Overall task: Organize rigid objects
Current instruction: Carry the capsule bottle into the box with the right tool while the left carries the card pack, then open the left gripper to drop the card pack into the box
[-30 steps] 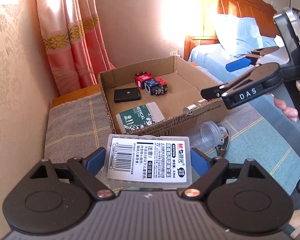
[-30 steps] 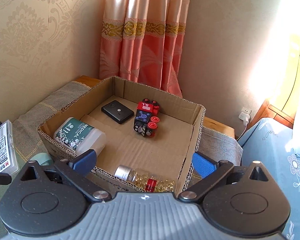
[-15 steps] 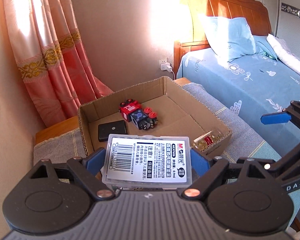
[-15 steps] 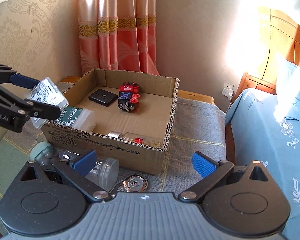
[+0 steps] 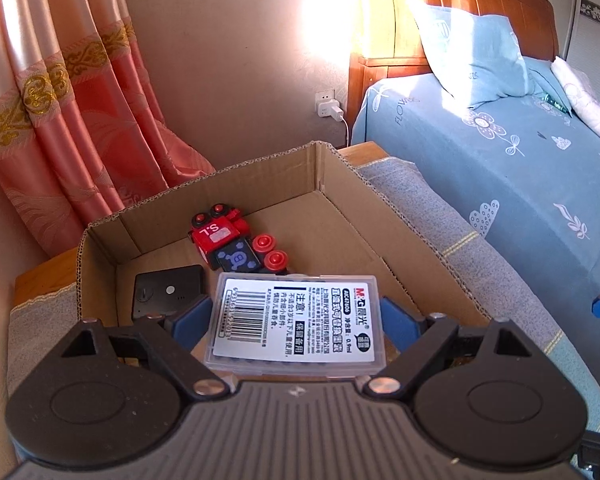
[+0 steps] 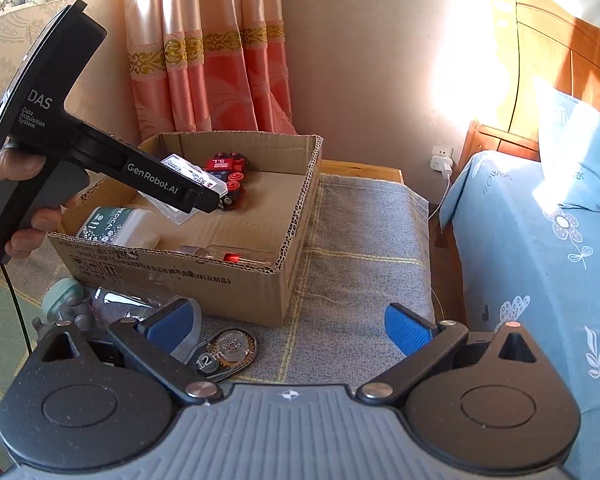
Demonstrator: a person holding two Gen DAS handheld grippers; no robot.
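Plastic case (image 5: pixel 296 322) in left hand-held gripper (image 5: pixel 296 320), jaws opening, above box rim (image 5: pixel 416 240).

Left wrist view: the clear plastic case (image 5: pixel 296 322) covers the cardboard box's (image 5: pixel 400 216) near floor and part of the black device (image 5: pixel 166 294). Right wrist view: the bottle (image 6: pixel 148 308) and tape measure (image 6: pixel 230 350) are partly hidden behind the gripper's left finger (image 6: pixel 168 326); case label unreadable.

A cardboard box (image 6: pixel 236 280) is set on the cloth-covered surface (image 6: pixel 364 240), with the bed (image 6: pixel 540 260) to its right. Inside are held a toy train (image 5: pixel 236 244) at the back, a flat device (image 5: pixel 168 292) to its left, and a medical bottle (image 6: pixel 116 226) and a vial (image 6: pixel 228 254) along the near wall. Before the box, a jar (image 6: pixel 112 300) and a tape measure (image 6: pixel 228 350) are laid; a plastic case (image 5: pixel 296 322) is held above the box.
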